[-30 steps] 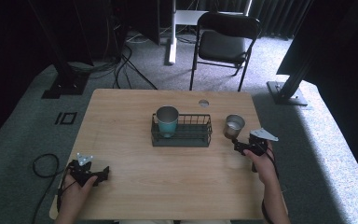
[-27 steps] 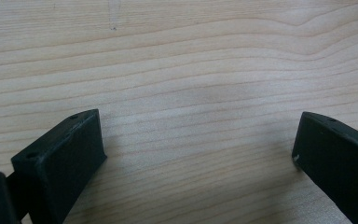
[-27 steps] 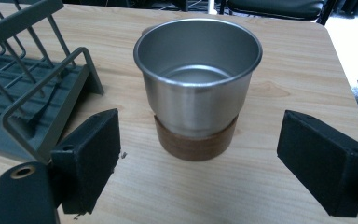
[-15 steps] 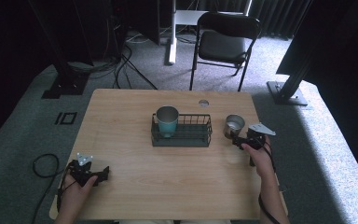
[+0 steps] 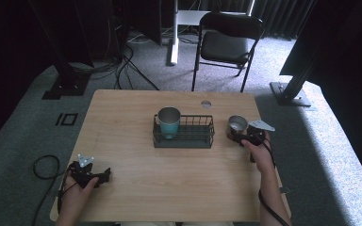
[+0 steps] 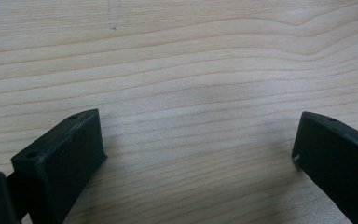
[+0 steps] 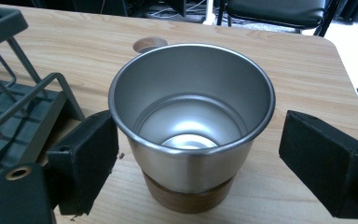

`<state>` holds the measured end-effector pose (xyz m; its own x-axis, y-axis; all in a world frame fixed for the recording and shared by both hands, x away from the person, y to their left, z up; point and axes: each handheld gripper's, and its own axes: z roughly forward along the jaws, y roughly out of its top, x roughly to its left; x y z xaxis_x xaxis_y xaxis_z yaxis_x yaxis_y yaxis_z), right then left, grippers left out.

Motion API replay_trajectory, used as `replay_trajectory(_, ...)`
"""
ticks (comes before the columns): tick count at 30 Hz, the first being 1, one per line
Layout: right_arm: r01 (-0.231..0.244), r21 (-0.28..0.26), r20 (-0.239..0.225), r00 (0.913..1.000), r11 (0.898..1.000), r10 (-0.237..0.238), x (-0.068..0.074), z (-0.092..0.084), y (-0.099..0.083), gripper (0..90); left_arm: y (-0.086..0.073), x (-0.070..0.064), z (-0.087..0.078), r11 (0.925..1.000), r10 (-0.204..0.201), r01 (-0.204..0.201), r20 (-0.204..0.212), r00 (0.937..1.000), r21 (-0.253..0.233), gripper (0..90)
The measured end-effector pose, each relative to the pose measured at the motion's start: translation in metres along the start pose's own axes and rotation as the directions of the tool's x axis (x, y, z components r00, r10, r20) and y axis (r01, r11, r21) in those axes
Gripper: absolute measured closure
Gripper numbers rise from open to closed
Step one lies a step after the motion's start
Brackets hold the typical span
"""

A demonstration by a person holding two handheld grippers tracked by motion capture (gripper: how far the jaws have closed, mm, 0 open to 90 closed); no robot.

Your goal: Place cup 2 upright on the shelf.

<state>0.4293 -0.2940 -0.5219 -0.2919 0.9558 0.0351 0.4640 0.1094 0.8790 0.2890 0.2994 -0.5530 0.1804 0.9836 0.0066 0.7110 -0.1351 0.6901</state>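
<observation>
Cup (image 7: 191, 126) sits between my right tool's (image 7: 193, 154) jaws, which stand open on either side of it. The left pad looks about touching the wall, the right one is well clear. It's on the surface (image 5: 132, 122) just right of the rack (image 5: 184, 133), steel with a wooden base. My worry: the wall is slick and tapered, so if I close up high near the rim it could squirt out or tip. With one pad landing first, it may also get shoved sideways into the rack. My left tool (image 5: 90, 173) is open too, parked on the near left corner with nothing in it. Farther off, the teal cup (image 5: 169, 122) stands in the rack, so a sloppy lift over the wire could clip it.
</observation>
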Motion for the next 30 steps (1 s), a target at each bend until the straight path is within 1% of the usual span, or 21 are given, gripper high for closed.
replay_trajectory(5,0.009,-0.002,-0.010,0.9999,1.000,-0.009,0.002,0.006,0.001,11.7,0.000,0.000,0.000,1.0000,0.000,0.000,0.000,1.0000,0.000,2.6)
replay_trajectory(9,0.016,-0.002,-0.006,0.9998,1.000,-0.016,0.004,0.010,0.003,11.7,0.000,0.000,0.000,1.0000,0.000,0.000,0.000,1.0000,0.000,2.6)
replay_trajectory(11,0.030,-0.002,0.000,0.9996,1.000,-0.030,0.005,0.011,0.004,11.6,0.000,0.000,0.000,1.0000,0.000,0.000,0.000,1.0000,0.000,2.6)
replay_trajectory(13,0.020,-0.006,-0.004,0.9998,1.000,-0.020,0.005,0.012,0.005,11.7,0.000,0.000,0.000,1.0000,0.000,0.000,0.000,1.0000,0.000,2.6)
replay_trajectory(21,0.025,-0.016,-0.002,0.9997,1.000,-0.025,0.004,0.014,0.007,11.7,0.000,0.000,0.000,1.0000,0.000,0.000,0.000,1.0000,0.000,2.6)
replay_trajectory(25,0.053,-0.036,0.006,0.9986,0.998,-0.053,0.004,0.015,0.006,11.7,0.000,0.000,0.000,1.0000,0.000,0.000,0.000,1.0000,0.000,2.6)
replay_trajectory(28,0.062,-0.042,0.008,0.9980,0.997,-0.062,0.005,0.016,0.005,11.7,0.000,0.000,0.000,1.0000,0.000,0.000,0.000,1.0000,0.000,2.6)
replay_trajectory(30,0.059,-0.047,0.003,0.9983,0.997,-0.059,0.004,0.017,0.005,11.7,0.000,0.000,0.000,1.0000,0.000,0.000,0.000,1.0000,0.000,2.6)
